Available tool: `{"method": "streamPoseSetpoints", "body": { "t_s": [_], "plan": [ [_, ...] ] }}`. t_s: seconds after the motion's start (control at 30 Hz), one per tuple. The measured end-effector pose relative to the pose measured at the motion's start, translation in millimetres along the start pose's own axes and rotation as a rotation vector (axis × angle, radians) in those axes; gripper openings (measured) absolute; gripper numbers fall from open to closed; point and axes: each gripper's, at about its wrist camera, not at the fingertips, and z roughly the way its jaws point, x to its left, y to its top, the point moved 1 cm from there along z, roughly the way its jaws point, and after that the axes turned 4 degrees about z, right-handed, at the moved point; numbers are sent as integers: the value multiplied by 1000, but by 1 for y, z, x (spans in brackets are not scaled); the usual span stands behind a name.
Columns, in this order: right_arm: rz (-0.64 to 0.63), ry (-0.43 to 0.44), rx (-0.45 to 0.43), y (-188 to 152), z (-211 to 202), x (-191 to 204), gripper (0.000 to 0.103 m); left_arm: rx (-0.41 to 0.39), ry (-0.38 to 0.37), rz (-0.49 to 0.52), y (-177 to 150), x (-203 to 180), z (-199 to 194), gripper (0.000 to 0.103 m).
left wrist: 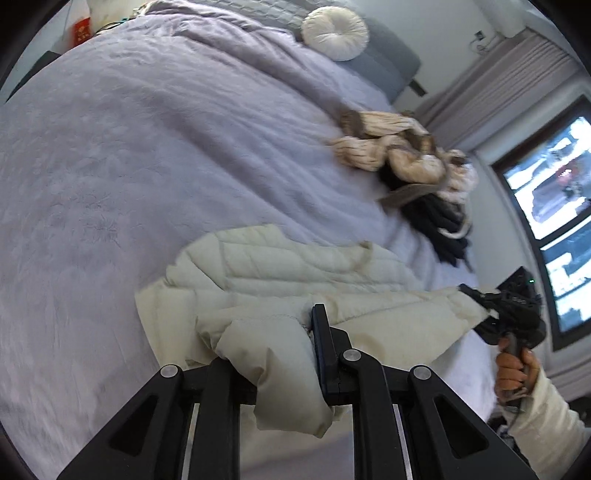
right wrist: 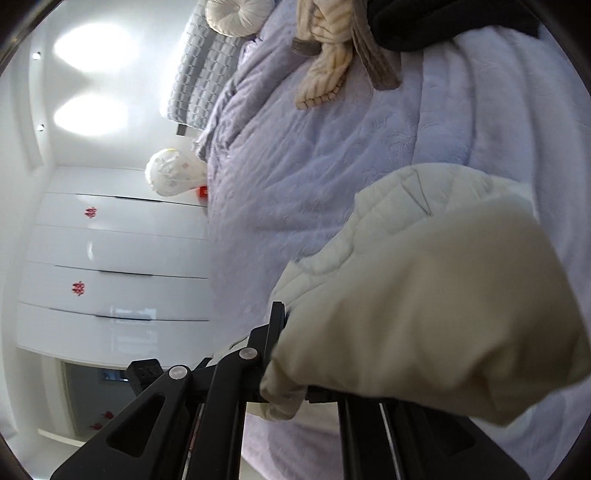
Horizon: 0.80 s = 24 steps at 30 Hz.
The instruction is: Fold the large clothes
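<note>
1. Left wrist view: my left gripper [left wrist: 291, 354] has its fingers closed on a bunched fold of the cream quilted jacket [left wrist: 295, 280]. One finger [left wrist: 325, 354] shows against the cloth; the other is buried under the puffed fabric.
2. Left wrist view: the jacket lies on the bed [left wrist: 147, 166], near the edge closest to me, and is pulled out sideways between the two grippers. The far end of the garment runs to the right gripper [left wrist: 476, 295], which pinches a corner of it, the person's hand [left wrist: 513, 373] on its handle.
3. Left wrist view: a heap of other clothes [left wrist: 406, 158], tan striped and black, sits further along the bed toward the window-side edge, well apart from the jacket. A round white cushion [left wrist: 335, 32] rests at the head end.
4. Right wrist view: the right gripper [right wrist: 284, 354] holds the jacket [right wrist: 424, 295], and cloth billows over the fingers. One finger [right wrist: 275, 332] is visible at the fabric edge; the other is hidden, so I judge the grip from the cloth trapped there.
5. Right wrist view: the bed [right wrist: 314, 166] spreads beyond the jacket, the clothes heap [right wrist: 332, 55] at its far edge.
6. Handling, as I judge it: the jacket is light, padded and soft, with a smooth shell that may slip. It will puff and resist flat creases. I would hold at seams, hem or cuff, where the stitching gives the fingers purchase, and keep it taut between the two grips.
</note>
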Motion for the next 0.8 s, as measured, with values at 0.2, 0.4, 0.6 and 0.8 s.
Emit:
{"method": "streamPoseSetpoints", "body": {
  "t_s": [0.2, 0.4, 0.6, 0.8],
  "plan": [
    [22, -70, 22, 32, 58, -42, 9, 50, 74, -74, -4, 39, 65, 22],
    [29, -100, 32, 45, 79, -53, 11, 23, 170, -11, -6, 33, 63, 78],
    [-43, -133, 44, 50, 64, -27, 23, -44, 265, 71, 4, 17, 21, 79],
    [-158, -169, -24, 54, 34, -4, 60, -107, 260, 53, 18, 16, -4, 68]
  ]
}}
